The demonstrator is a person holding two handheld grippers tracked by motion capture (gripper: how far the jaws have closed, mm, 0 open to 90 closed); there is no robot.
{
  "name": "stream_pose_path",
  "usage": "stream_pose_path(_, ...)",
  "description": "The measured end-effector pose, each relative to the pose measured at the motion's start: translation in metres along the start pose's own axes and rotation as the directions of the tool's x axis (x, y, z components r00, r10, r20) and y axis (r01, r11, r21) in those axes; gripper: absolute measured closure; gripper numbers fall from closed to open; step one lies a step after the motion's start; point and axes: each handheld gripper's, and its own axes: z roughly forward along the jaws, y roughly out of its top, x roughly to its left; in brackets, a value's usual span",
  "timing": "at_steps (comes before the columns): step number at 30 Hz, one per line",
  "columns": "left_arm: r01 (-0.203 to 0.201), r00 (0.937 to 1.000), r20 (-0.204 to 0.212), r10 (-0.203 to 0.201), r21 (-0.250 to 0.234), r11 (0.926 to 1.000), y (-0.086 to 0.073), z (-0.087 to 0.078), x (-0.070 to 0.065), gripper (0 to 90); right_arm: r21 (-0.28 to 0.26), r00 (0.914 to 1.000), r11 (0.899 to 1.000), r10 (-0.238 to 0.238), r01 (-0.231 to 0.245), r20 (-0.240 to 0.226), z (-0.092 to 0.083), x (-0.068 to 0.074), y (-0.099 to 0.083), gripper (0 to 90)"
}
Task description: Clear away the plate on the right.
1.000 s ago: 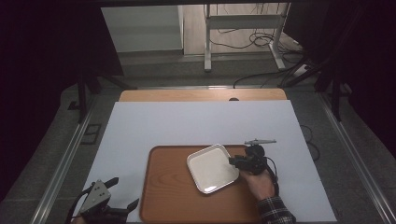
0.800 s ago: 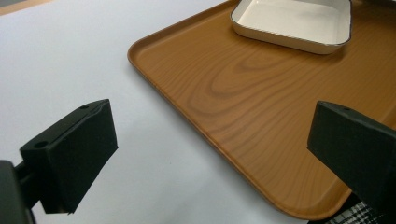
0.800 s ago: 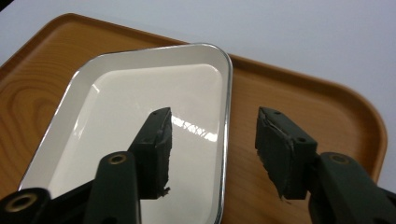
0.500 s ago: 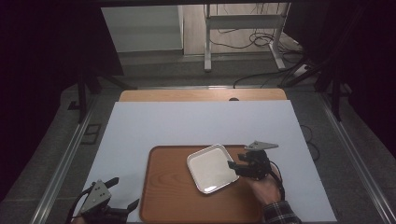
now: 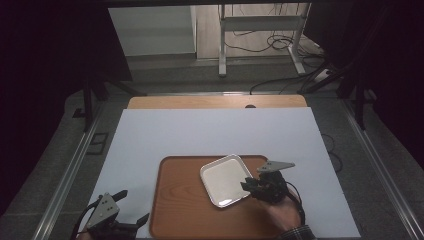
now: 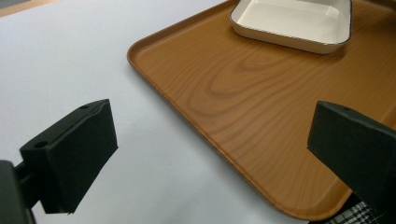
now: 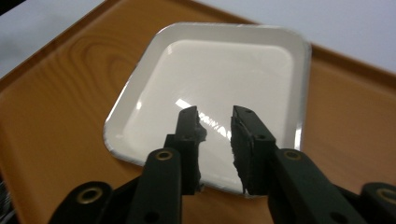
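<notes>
White board covers the table [image 5: 210, 135], with a wooden tray [image 5: 180, 205] on its near part. On the tray lies a white square dish [image 5: 225, 180]. Directly in front of the right gripper [image 5: 248, 184] sits the dish; the 2 jaws have just been closing, stand a narrow gap apart over its near rim, and grip nothing. Left of the tray's near corner, the left gripper [image 5: 135, 209] rests with jaws wide apart and empty.

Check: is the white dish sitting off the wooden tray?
No, the white dish sits on the wooden tray, toward its far right corner.
</notes>
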Motion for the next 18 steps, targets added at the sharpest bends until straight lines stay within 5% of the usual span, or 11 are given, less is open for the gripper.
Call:
stream_pose_path(10,-0.005,1.0000,-0.001,0.005,0.001,1.0000,0.000,0.000,0.000,1.3,0.056,0.9943,0.994,-0.094,0.097,-0.049,0.004,0.031,-0.010,88.6)
stream_pose_path(18,-0.009,1.0000,-0.002,0.009,0.003,1.0000,0.000,0.000,-0.001,1.3,0.072,0.9925,0.992,-0.097,0.102,-0.074,0.006,0.037,-0.018,89.4)
